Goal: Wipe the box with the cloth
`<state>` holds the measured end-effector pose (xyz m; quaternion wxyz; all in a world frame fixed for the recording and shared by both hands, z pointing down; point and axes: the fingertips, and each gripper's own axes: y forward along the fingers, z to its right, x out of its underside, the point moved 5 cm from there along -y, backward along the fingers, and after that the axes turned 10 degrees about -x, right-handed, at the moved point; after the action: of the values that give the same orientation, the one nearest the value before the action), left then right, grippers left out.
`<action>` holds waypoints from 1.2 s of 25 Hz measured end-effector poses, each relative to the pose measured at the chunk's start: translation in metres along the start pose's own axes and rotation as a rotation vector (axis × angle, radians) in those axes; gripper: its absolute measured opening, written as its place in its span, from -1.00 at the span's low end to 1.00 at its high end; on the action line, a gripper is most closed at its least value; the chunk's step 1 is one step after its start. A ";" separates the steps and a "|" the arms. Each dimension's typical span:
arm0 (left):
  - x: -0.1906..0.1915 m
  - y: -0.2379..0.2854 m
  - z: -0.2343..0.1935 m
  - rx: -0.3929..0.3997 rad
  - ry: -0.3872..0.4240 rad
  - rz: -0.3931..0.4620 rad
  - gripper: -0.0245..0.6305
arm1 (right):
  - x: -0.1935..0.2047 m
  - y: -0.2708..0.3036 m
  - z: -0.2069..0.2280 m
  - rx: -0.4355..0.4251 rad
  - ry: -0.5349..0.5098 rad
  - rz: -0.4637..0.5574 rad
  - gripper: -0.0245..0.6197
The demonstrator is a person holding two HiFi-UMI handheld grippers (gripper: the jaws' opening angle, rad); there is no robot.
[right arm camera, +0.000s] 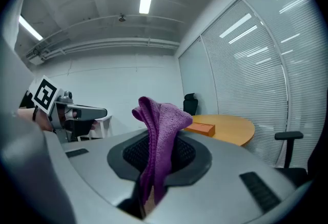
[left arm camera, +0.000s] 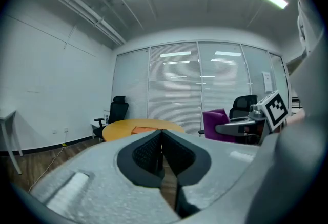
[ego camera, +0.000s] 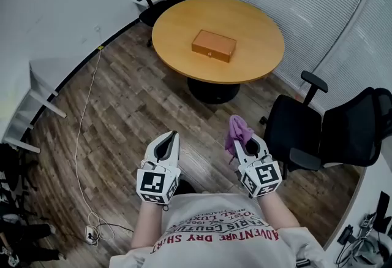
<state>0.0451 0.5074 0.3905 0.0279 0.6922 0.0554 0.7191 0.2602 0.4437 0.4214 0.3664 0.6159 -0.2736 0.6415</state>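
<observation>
I'm clenching the purple terry cloth [ego camera: 237, 130] in my right gripper [ego camera: 244, 149], left gripper [ego camera: 167, 143] closed empty; the flat orange box [ego camera: 214, 45] is lying crosswise on the round wooden table [ego camera: 257, 24], upper centre, well apart, seemingly nearer my right.

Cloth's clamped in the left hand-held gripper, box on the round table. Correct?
No: the purple cloth is clamped in the right hand-held gripper, as the right gripper view shows; the left hand-held gripper is shut on nothing. The box is on the round table.
</observation>
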 end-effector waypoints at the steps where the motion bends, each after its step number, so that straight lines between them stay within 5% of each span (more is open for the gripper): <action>1: 0.001 0.007 -0.005 -0.003 0.000 -0.002 -0.90 | 0.001 0.005 0.004 0.001 0.003 -0.004 -0.69; 6: 0.001 0.053 -0.036 0.014 0.016 0.001 -0.90 | -0.002 0.046 0.017 0.024 -0.069 -0.016 -0.69; 30: -0.050 0.343 -0.254 0.344 0.029 0.013 -0.90 | -0.048 0.340 0.085 0.338 0.014 -0.056 -0.68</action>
<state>-0.1936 0.1506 0.3725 -0.0965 0.6768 0.1734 0.7089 0.0347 0.1716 0.4157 0.2772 0.6718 -0.1421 0.6721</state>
